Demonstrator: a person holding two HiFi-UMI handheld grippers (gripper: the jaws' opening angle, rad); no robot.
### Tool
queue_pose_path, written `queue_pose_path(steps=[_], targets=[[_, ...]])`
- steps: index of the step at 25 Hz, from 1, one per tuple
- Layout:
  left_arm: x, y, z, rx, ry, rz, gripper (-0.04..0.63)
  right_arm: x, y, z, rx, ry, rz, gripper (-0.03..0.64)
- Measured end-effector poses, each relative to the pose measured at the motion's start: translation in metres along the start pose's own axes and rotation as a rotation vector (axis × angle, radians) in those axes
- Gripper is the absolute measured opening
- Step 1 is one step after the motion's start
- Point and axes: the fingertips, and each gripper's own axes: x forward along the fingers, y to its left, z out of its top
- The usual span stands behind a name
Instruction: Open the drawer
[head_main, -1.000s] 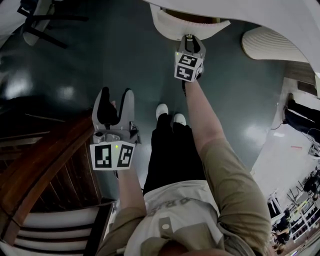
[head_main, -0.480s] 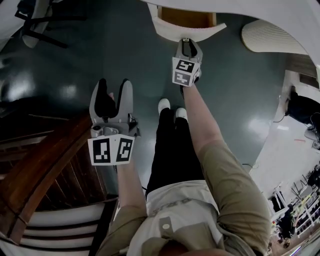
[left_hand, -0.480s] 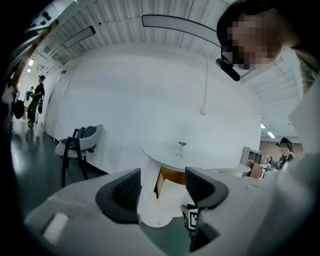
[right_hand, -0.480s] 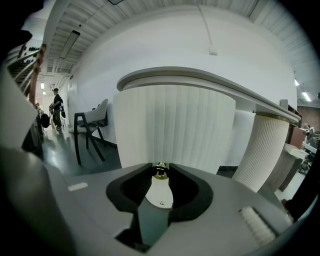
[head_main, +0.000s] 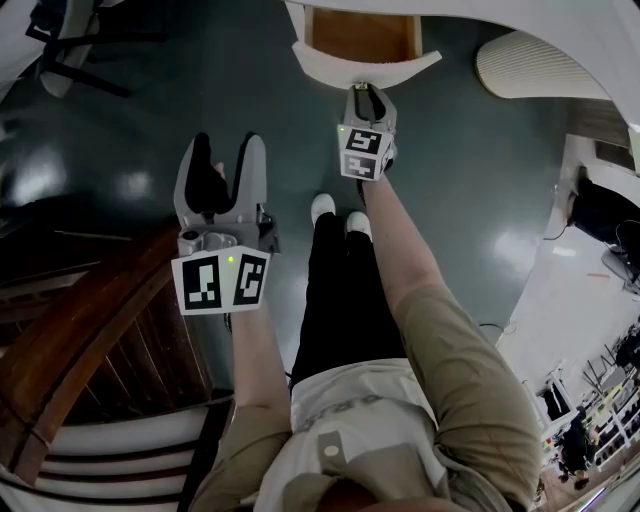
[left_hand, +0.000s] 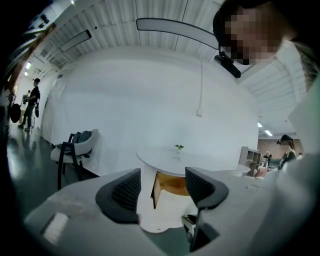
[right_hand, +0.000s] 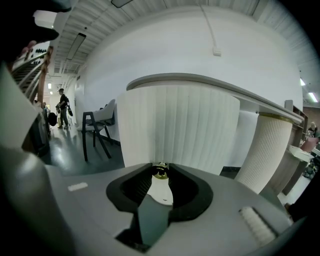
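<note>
The drawer (head_main: 362, 38) was seen standing partly out from under the white round counter (head_main: 520, 25), at the top of the head view. Its long axis ran from the counter toward the person, and its curved white front (head_main: 366, 68) was turned toward the person, while the open top faced up and the brown wooden inside was laid bare. The right claw (head_main: 367, 96) was held level with that front, at the end of an outstretched arm, and was clamped on the small brass knob (right_hand: 160, 171) at the middle of the front. In the right gripper view the two dark pads were pressed against the knob from either side, with a strip of the white front (right_hand: 161, 193) showing between them and the counter's ribbed white base (right_hand: 180, 130) rising behind. The left claw (head_main: 225, 165) was held well apart from the drawer, over the dark green floor (head_main: 130, 120), with its jaws spread wide and nothing between them. In the left gripper view the drawer (left_hand: 172, 184) was framed in the gap of the left claw (left_hand: 162, 192), set under the counter's top (left_hand: 170, 159), on which a small plant (left_hand: 179, 147) stood. A chair (left_hand: 75, 150) was seen by the white wall at the left.
</note>
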Motion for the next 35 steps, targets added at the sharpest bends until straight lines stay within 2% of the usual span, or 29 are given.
queue_pose_path(steps=[6, 12, 26, 35], targets=[[-0.004, -0.012, -0.011, 0.062, 0.032, -0.011, 0.282, -0.018, 0.004, -0.007, -0.004, 0.011, 0.02, 0.107], [-0.01, -0.018, -0.011, 0.03, 0.026, -0.019, 0.282, -0.033, 0.008, -0.017, -0.001, 0.026, 0.033, 0.107], [-0.021, -0.023, -0.008, 0.034, 0.021, -0.025, 0.282, -0.054, 0.014, -0.036, -0.001, 0.024, 0.044, 0.106], [-0.026, -0.031, -0.016, 0.029, 0.045, -0.032, 0.282, -0.062, 0.015, -0.04, 0.001, 0.034, 0.052, 0.106]])
